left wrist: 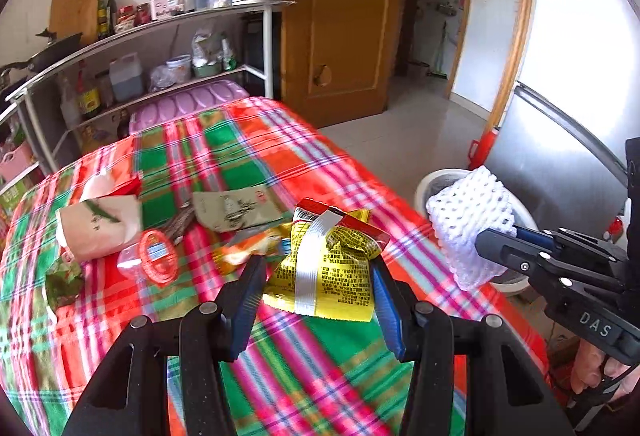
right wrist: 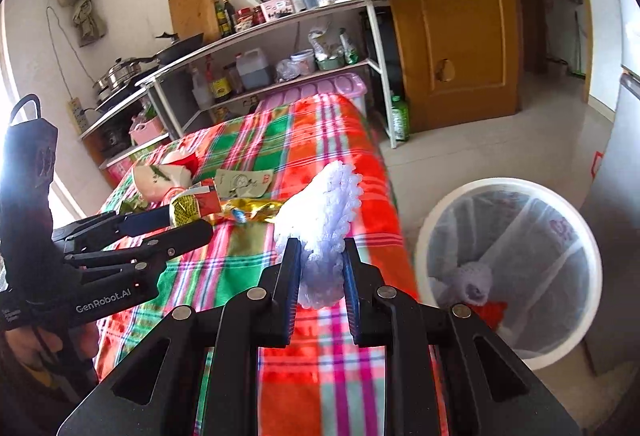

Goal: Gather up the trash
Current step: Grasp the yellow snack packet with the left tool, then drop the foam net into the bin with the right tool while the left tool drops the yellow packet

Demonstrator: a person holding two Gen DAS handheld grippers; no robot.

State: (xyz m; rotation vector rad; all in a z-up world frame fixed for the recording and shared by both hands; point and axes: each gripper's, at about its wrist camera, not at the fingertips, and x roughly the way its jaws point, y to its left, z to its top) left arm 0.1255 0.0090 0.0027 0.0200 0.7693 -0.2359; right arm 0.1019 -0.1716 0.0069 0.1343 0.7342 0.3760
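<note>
A crumpled yellow and red snack wrapper (left wrist: 332,264) hangs just above the plaid tablecloth (left wrist: 240,140), and my left gripper (left wrist: 316,268) is shut on it. The right wrist view shows that same left gripper (right wrist: 190,221) from the side with the wrapper (right wrist: 188,206). My right gripper (right wrist: 320,248) is shut on a white foam net sleeve (right wrist: 320,212) near the table's right edge. From the left wrist view, the right gripper (left wrist: 496,236) holds the sleeve (left wrist: 468,224) in front of the white trash bin (left wrist: 436,178). The lined bin (right wrist: 504,183) stands on the floor and holds some rubbish.
More litter lies on the cloth: a paper pack with a green leaf print (left wrist: 100,224), an orange plastic ring (left wrist: 158,256), a grey-green packet (left wrist: 236,208), an orange wrapper (left wrist: 248,248). A metal shelf rack (left wrist: 160,24), a wooden door (left wrist: 340,16) and a fridge (left wrist: 560,156) surround the table.
</note>
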